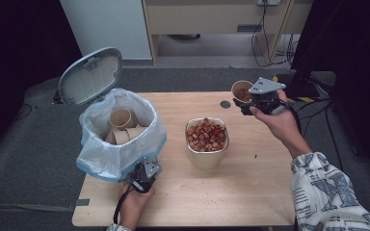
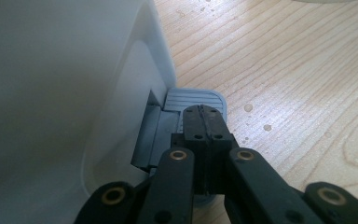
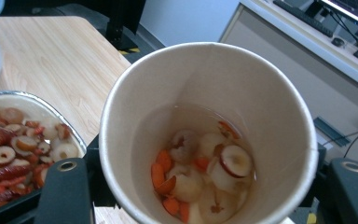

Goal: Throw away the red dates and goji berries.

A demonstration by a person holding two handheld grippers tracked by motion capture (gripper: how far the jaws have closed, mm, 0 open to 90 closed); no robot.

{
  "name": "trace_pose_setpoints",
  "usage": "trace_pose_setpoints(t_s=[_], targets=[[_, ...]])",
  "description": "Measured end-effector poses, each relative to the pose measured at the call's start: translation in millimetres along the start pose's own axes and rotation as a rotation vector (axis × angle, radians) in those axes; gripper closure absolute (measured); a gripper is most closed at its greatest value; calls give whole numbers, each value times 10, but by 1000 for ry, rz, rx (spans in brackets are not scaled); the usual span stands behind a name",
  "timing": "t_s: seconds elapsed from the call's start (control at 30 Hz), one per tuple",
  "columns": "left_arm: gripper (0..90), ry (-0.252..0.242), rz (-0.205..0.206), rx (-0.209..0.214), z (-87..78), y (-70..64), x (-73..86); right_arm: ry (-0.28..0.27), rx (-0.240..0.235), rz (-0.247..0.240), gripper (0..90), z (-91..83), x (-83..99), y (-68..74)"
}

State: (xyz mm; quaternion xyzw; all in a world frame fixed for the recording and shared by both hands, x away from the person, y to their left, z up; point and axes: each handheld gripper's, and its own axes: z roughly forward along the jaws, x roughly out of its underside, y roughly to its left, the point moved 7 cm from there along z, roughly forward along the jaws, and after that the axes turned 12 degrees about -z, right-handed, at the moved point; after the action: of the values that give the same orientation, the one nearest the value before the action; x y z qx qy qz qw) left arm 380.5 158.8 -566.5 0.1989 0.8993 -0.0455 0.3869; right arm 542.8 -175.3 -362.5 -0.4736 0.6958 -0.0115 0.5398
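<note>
A white pedal bin (image 1: 120, 144) lined with a plastic bag stands at the table's left, its grey lid (image 1: 90, 76) raised. Brown paper cups (image 1: 121, 119) lie inside it. My left gripper (image 1: 141, 179) is shut and empty at the bin's base. In the left gripper view the left gripper (image 2: 204, 122) has its closed tips resting on the grey ribbed pedal (image 2: 191, 99). My right gripper (image 1: 250, 104) is shut on a paper cup (image 1: 241, 90), held above the far right of the table. That cup (image 3: 205, 88) holds liquid with date slices and orange pieces between black fingers (image 3: 67, 191).
A metal container (image 1: 207, 159) of red and pale fruit pieces sits mid-table, and its rim (image 3: 60, 119) is left of the cup. A small dark disc (image 1: 225, 104) lies near the far edge. Bare wood (image 1: 212, 197) runs along the front; small crumbs dot the right.
</note>
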Motion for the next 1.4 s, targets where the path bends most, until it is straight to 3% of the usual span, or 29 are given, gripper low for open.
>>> trace_pose_setpoints(t_s=[0.1, 0.23, 0.37, 0.57, 0.77, 0.9, 1.07, 1.4], targets=[[894, 0, -1, 1, 0, 1, 0, 1, 8, 3, 318, -8, -41, -24], [894, -4, -7, 3, 4, -3, -3, 0, -11, -38, 316, -8, -126, 48], [894, -4, -6, 2, 3, -2, -2, -2, -7, -37, 315, -12, -179, 46], [894, -2, -5, 1, 2, -1, -3, -3, -9, -75, 314, -13, -288, 82], [894, -9, -15, 5, 6, -9, -6, 7, -17, -149, 312, -23, -397, 137], [893, 4, 3, -3, -2, 5, -3, 13, -1, -188, 310, -45, -477, 124], [893, -1, -1, 0, 1, 3, -4, 13, -1, -203, 310, -49, -527, 137], [894, -2, -4, 1, 2, 0, -4, 32, 11, -300, 310, -69, -633, 212]])
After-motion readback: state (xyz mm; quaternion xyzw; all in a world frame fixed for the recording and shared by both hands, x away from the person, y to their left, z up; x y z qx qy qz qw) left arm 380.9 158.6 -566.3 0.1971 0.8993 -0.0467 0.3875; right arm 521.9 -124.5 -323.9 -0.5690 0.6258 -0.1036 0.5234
